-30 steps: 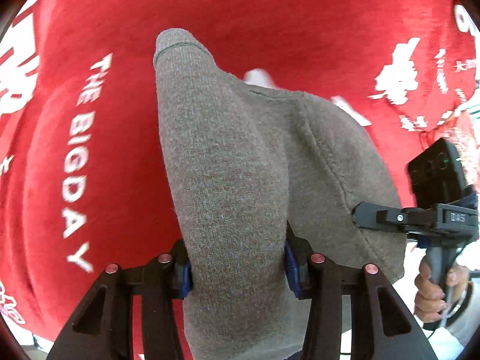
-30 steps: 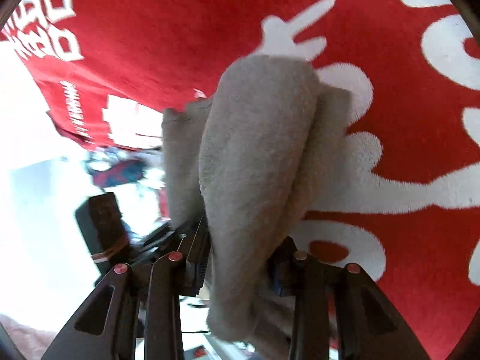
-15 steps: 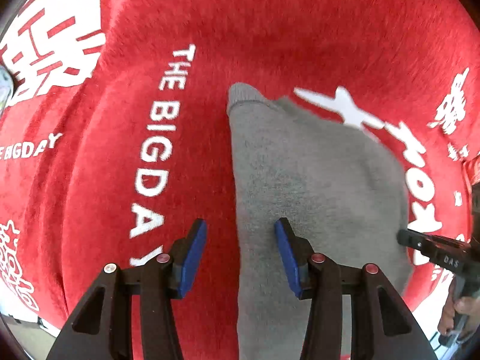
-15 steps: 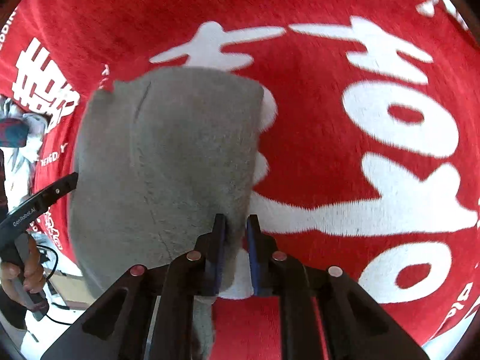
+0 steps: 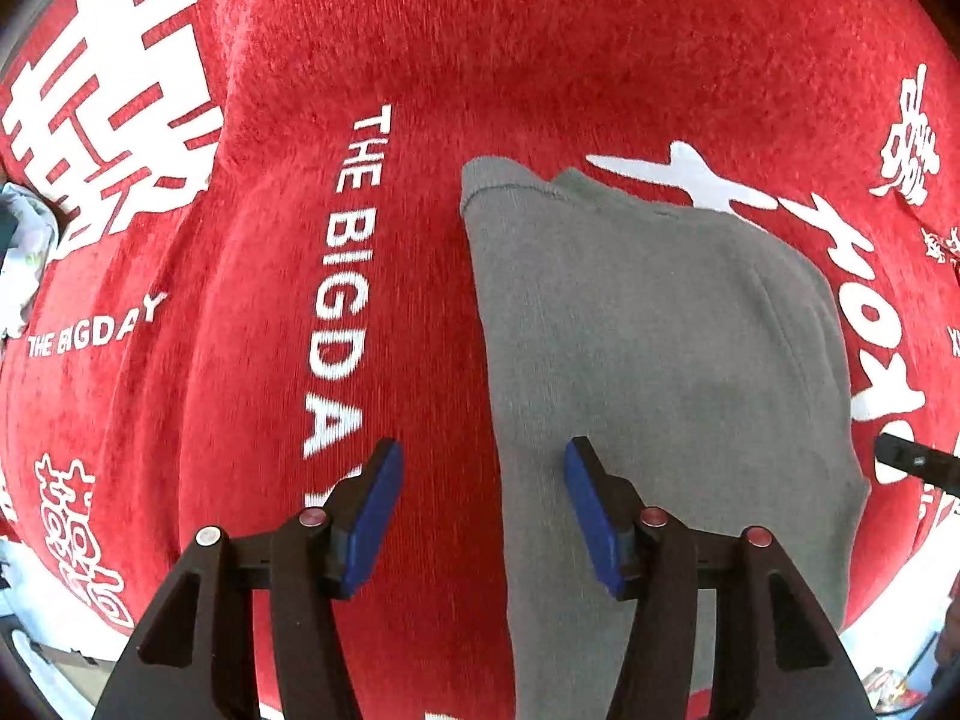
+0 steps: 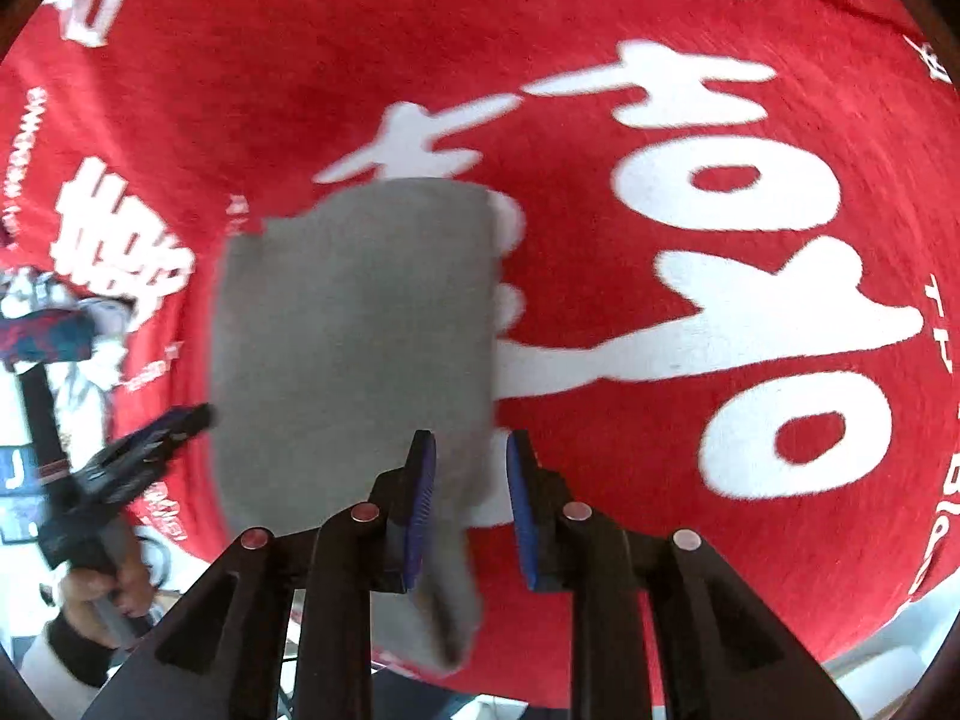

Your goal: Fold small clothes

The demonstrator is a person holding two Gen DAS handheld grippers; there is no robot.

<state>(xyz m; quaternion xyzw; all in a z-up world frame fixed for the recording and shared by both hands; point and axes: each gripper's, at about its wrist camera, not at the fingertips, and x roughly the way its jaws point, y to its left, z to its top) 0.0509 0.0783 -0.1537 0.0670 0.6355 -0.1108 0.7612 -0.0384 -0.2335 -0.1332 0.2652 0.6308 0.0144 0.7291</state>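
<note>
A folded grey knit garment [image 5: 648, 348] lies flat on a red cloth with white lettering [image 5: 420, 60]. My left gripper [image 5: 480, 501] is open and empty, its blue pads above the garment's left edge. In the right wrist view the same garment [image 6: 354, 324] lies on the red cloth [image 6: 600, 30]. My right gripper [image 6: 471, 501] is open, with the garment's near right edge hanging between its pads, not pinched. The left gripper [image 6: 162, 432] shows at the left of that view.
The red cloth's near edge [image 6: 840, 648] drops off at the bottom right. Patterned fabric items [image 6: 48, 336] lie beyond the cloth's left edge. A person's hand [image 6: 102, 582] holds the left gripper's handle. The right gripper's tip [image 5: 912, 462] shows at the right.
Both grippers held the grey garment lifted, then laid it flat on the red cloth. The left opened first; the right has now opened too. Both have drawn back.
</note>
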